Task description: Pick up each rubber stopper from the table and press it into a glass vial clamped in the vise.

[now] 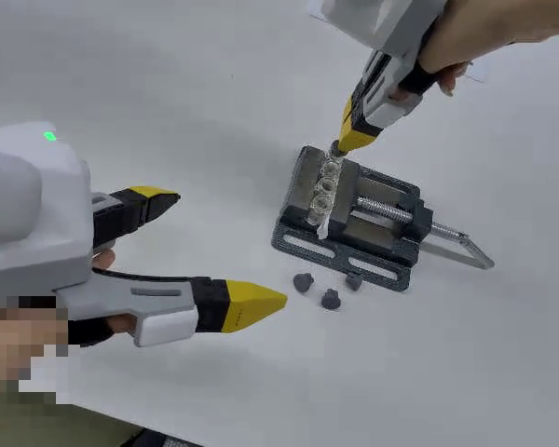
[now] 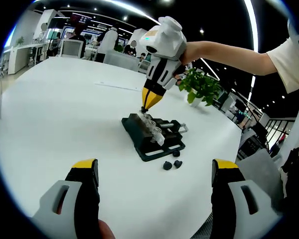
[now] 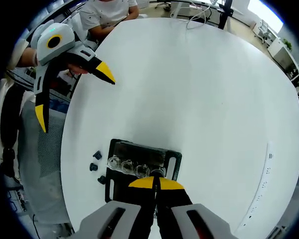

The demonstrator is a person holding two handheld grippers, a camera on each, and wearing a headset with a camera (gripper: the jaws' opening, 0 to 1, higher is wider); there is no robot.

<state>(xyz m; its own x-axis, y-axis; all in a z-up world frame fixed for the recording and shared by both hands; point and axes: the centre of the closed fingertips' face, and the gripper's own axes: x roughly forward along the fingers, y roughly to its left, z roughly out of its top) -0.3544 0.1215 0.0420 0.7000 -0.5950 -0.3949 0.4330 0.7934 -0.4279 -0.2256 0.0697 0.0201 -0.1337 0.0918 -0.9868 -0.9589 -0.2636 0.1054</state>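
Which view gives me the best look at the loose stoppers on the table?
Head view: three loose stoppers lie apart and sharp beside the vise. Both gripper views show them as small dark specks near it.

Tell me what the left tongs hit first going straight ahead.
Most likely the loose rubber stoppers on the table, with the vise just behind; the left tongs' height is hard to judge, so they might pass over them.

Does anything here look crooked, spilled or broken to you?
Mostly tidy. The one oddity: the end vial nearest the three loose rubber stoppers seems to lean out of the vise rather than stand upright like its neighbours, though it's too small to be sure. Nothing looks spilled or broken.
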